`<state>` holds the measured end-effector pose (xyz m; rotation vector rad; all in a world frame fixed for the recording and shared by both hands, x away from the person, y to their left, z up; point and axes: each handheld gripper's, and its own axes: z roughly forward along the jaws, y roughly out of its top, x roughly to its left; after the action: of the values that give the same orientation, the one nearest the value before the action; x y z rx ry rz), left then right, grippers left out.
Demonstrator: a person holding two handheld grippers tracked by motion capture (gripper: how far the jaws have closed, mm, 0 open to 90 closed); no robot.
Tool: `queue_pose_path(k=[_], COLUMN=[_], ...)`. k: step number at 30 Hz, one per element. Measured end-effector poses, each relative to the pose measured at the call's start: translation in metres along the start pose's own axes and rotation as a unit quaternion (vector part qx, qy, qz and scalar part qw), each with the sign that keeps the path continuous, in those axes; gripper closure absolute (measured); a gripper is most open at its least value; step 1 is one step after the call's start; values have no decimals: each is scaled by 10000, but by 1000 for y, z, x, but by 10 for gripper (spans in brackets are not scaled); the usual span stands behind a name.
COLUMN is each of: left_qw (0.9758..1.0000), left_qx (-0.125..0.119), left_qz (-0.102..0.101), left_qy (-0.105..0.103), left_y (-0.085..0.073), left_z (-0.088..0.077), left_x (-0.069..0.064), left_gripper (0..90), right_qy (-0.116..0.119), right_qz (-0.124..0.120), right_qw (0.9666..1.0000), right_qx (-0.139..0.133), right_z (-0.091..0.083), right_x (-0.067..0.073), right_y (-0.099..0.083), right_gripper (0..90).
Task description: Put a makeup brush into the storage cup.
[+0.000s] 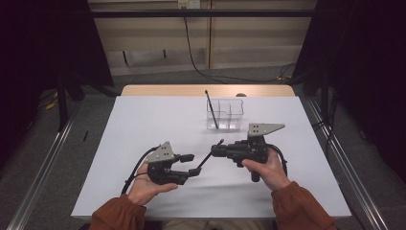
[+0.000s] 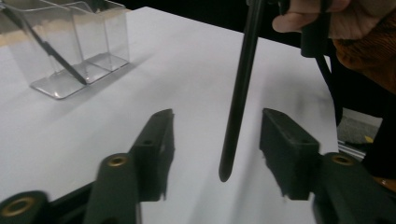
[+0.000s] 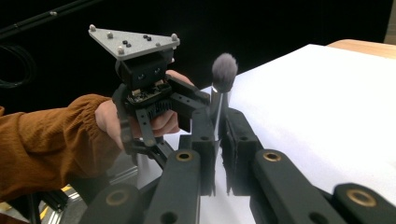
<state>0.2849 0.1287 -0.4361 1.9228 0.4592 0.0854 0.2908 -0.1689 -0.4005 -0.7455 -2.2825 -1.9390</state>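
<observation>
step: hand brush (image 3: 223,74) over | right gripper (image 3: 218,140) clamps brush | left gripper (image 2: 215,140) released | advice: carry upright to far organizer (image 1: 225,115)

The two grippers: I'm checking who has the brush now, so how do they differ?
The right gripper is shut on the brush, near its bristle end; the left gripper stands open, its pads clear of the handle that hangs between them. The right gripper points left across the table; the left gripper points right. Both are black, hand-held, and carry a grey plate.
</observation>
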Motion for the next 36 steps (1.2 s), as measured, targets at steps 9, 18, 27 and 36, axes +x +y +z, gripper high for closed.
queue_pose_path(k=[9,18,27,36], left_qw=[9990,9981,9944,9902], left_qx=[-55,-103,-420,-466], left_qz=[-273,-258,-337,-278], left_qy=[339,553,908,1284], left_y=[1,2,-4,-10], left_z=[-10,-23,-47,-68], left_x=[1,3,14,14], left_gripper=[174,88,47,36], right_qy=[-168,-273,-432,-625], right_qz=[-3,-23,-23,-28], right_qw=[9999,9996,9990,9980], right_qx=[38,52,72,133], right_z=[-7,-13,-18,-27], right_x=[-3,-4,-7,-14], right_y=[1,2,3,5], right_gripper=[840,840,840,840])
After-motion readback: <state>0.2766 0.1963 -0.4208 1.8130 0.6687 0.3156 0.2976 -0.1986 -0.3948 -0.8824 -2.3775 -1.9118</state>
